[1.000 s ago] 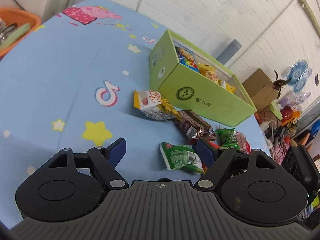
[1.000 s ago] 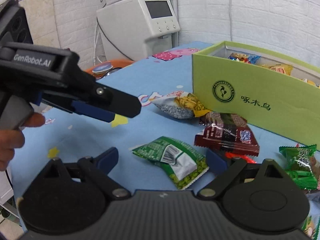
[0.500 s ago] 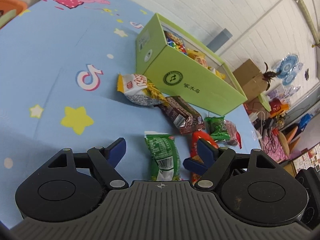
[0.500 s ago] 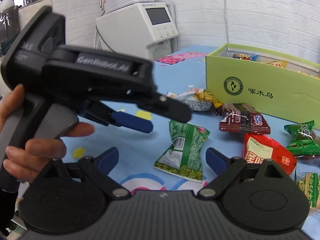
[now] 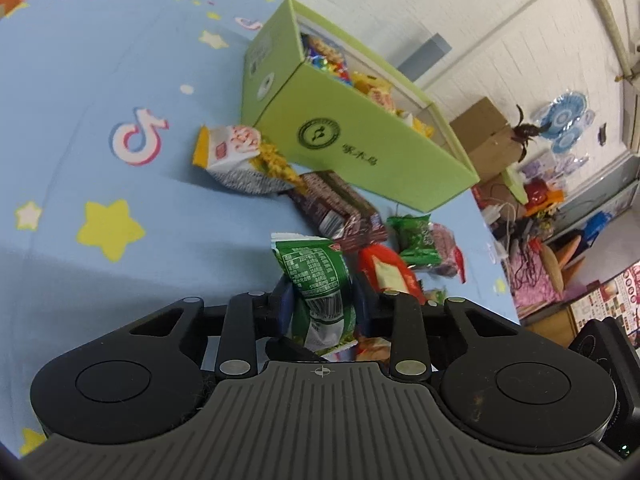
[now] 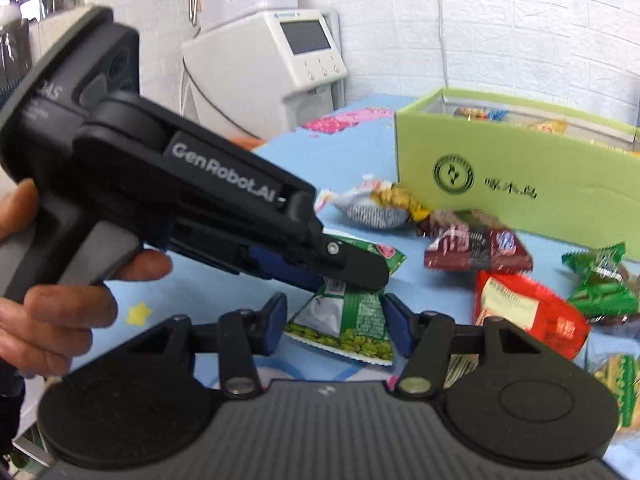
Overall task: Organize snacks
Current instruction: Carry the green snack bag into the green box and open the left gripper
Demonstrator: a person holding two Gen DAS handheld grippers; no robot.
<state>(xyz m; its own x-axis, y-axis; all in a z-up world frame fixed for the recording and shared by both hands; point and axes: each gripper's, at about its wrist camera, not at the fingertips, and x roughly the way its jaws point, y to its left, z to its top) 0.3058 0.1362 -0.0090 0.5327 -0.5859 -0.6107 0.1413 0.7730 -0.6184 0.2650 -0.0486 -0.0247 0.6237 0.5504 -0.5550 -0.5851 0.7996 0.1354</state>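
The green pea packet (image 5: 318, 280) is being pinched between the left gripper (image 5: 320, 306) jaws; the right gripper (image 6: 334, 322) jaws are being held spread around it. Next, carrying ahead into the green box (image 5: 360, 136) is likely being called for.

left hand-held gripper (image 6: 352, 270) pinches green pea packet (image 6: 348, 320), between right hand-held gripper's (image 6: 334, 324) spread fingers.

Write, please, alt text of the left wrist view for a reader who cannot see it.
The left gripper grips a green snack packet between its fingers, above a blue cartoon tablecloth. Behind lie more loose packets and an open green box with snacks inside.
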